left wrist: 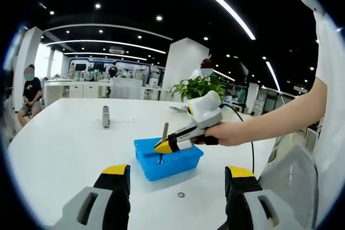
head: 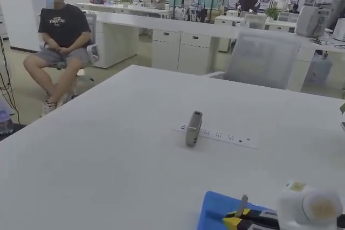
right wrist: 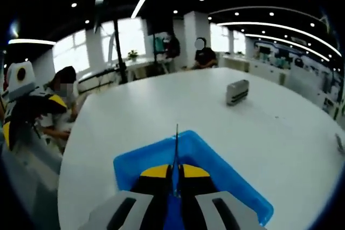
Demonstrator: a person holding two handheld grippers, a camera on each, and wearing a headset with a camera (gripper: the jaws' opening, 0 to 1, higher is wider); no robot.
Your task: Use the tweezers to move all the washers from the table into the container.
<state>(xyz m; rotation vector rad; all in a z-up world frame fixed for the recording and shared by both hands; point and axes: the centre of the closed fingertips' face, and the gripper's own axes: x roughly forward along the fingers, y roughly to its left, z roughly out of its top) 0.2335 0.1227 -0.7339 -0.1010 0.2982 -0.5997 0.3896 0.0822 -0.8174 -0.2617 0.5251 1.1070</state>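
Observation:
A blue container (left wrist: 178, 162) stands on the white table, also at the head view's bottom edge (head: 213, 211). My right gripper (right wrist: 175, 172) is shut on thin metal tweezers (right wrist: 176, 146), which point down into the container (right wrist: 226, 176). From the left gripper view, the right gripper (left wrist: 175, 143) hangs over the tray with the tweezers (left wrist: 163, 141) dipping inside. Whether the tips hold a washer is too small to tell. One small washer (left wrist: 181, 194) lies on the table in front of the container. My left gripper (left wrist: 178, 187) is open, just short of that washer.
A grey power socket block (head: 194, 129) stands mid-table, beyond the container. A grey chair (head: 261, 57) sits at the far edge. A person sits on a chair (head: 62, 36) far left, off the table. Wide bare tabletop (head: 97, 154) lies to the left.

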